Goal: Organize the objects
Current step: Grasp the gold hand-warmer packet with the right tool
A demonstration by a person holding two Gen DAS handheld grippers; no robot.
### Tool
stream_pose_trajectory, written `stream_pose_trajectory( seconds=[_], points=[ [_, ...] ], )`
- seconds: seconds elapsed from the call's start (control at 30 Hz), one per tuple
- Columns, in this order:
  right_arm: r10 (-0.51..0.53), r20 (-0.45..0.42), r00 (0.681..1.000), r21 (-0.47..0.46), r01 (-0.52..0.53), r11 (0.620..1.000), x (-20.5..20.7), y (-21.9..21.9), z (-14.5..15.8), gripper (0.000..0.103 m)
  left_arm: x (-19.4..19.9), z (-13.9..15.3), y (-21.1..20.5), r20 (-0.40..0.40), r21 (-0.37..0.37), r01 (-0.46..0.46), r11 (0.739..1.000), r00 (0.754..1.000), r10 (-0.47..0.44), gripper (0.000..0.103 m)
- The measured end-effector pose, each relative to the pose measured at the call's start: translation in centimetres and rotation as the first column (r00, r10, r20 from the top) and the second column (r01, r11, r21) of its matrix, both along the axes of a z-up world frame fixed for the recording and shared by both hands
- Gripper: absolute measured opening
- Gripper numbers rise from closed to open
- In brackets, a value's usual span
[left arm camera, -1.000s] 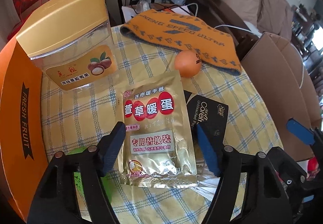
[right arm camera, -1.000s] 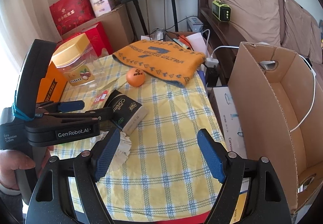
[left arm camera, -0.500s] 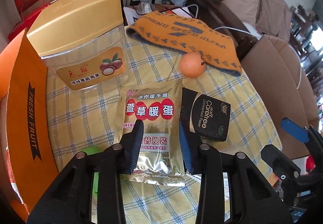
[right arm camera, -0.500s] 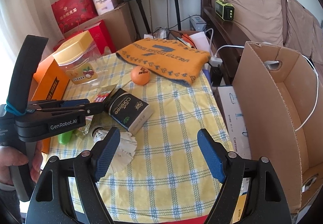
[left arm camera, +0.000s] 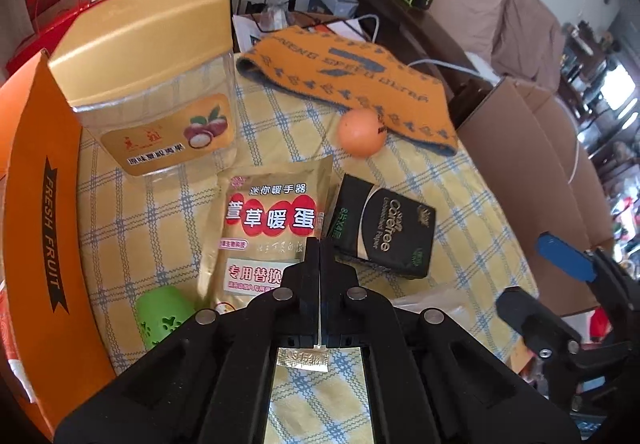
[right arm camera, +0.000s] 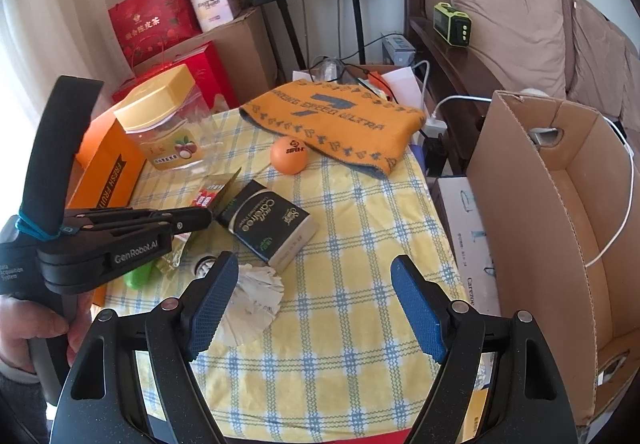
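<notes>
My left gripper (left arm camera: 320,248) is shut on a gold foil packet (left arm camera: 272,211) with red Chinese print, pinching its near half; the packet's far end tilts up off the yellow checked tablecloth (right arm camera: 352,284). In the right wrist view the left gripper (right arm camera: 200,219) holds the packet (right arm camera: 220,191) beside a black Carefree tissue pack (right arm camera: 268,228). My right gripper (right arm camera: 312,304) is open and empty above the cloth's near part. An orange ball (left arm camera: 362,133) lies by an orange towel (left arm camera: 352,83).
A clear jar with a gold lid (left arm camera: 152,83) stands at the left, next to an orange fruit box (left arm camera: 36,203). A green toy (left arm camera: 160,318) and a crumpled white shuttlecock (right arm camera: 252,296) lie near. A tall cardboard box (right arm camera: 560,224) stands right of the table.
My left gripper has closed from wide open onto the gold packet and lifted its end. The right gripper has stayed open and shifted little.
</notes>
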State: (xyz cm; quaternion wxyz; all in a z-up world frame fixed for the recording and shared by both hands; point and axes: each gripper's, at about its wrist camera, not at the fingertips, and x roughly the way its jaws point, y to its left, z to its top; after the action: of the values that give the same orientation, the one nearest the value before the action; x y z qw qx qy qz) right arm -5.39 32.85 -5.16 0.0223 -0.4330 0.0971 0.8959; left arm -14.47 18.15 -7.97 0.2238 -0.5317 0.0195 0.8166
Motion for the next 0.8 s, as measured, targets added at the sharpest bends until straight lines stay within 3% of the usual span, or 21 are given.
stream_pose_trajectory(
  seconds=[0.2, 0.37, 0.6, 0.77, 0.8],
  points=[
    [0.052, -0.019, 0.998, -0.012, -0.053, 0.999, -0.3, -1.3, 0.6, 0.081, 0.1, 2.2, -0.8, 0.017, 0.096, 0.001, 0.995, 1.0, -0.002, 0.0],
    [0.126, -0.018, 0.992, -0.076, -0.127, 0.989, -0.9, -3.2, 0.5, 0.077, 0.2, 3.0, -0.8, 0.053, 0.159, 0.005, 0.987, 0.998, -0.013, 0.0],
    [0.178, -0.018, 0.984, -0.114, -0.179, 0.977, -2.0, -5.6, 0.2, 0.072, 0.1, 2.4, -0.3, 0.083, 0.189, -0.015, 0.982, 0.997, 0.0, 0.0],
    [0.176, 0.017, 0.984, -0.1, -0.174, 0.98, -3.1, -6.6, -1.2, 0.06, 0.1, 2.3, -0.5, 0.094, 0.203, -0.017, 0.979, 0.996, -0.002, 0.0],
    [0.175, 0.024, 0.984, -0.106, -0.171, 0.98, -3.4, -6.6, -1.6, 0.053, 0.1, 2.3, -0.6, 0.098, 0.208, -0.021, 0.978, 0.995, 0.0, 0.0]
  ],
)
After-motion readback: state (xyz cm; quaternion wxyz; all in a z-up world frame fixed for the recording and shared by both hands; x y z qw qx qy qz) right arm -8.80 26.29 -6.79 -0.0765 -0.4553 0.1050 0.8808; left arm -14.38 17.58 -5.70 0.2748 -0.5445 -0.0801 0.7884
